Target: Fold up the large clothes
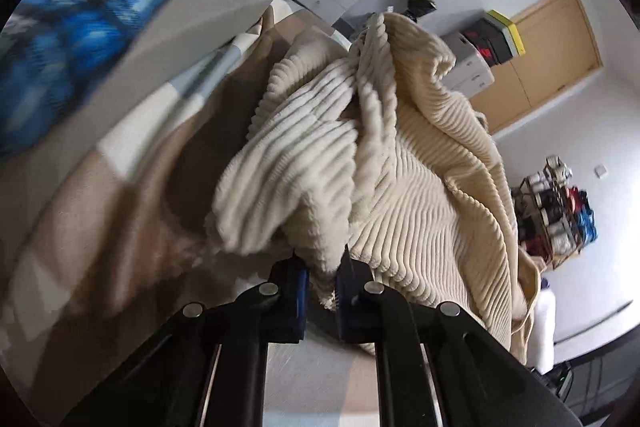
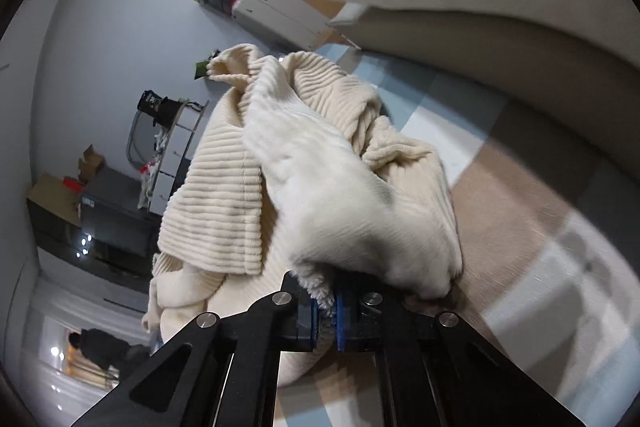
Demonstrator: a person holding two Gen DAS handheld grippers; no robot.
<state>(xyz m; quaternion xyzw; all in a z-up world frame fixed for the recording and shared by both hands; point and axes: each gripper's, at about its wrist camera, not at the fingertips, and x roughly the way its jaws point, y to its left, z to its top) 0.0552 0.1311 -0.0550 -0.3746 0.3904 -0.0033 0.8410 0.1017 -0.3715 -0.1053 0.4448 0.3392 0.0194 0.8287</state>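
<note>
On the checked bed [image 1: 132, 163], a cream ribbed sweater [image 1: 400, 155] is lying in a crumpled heap, one thick fold draping toward the near edge. Left tongs [image 1: 322, 287] are pinching a fleecy hem, pads closed on it; right tongs [image 2: 326, 311] are likewise clamping a fluffy edge of the same sweater [image 2: 320, 167]. It is looking soft, bulky and floppy, probably fairly heavy and prone to sagging, so gripping at hems or shoulder seams seems wisest.
</note>
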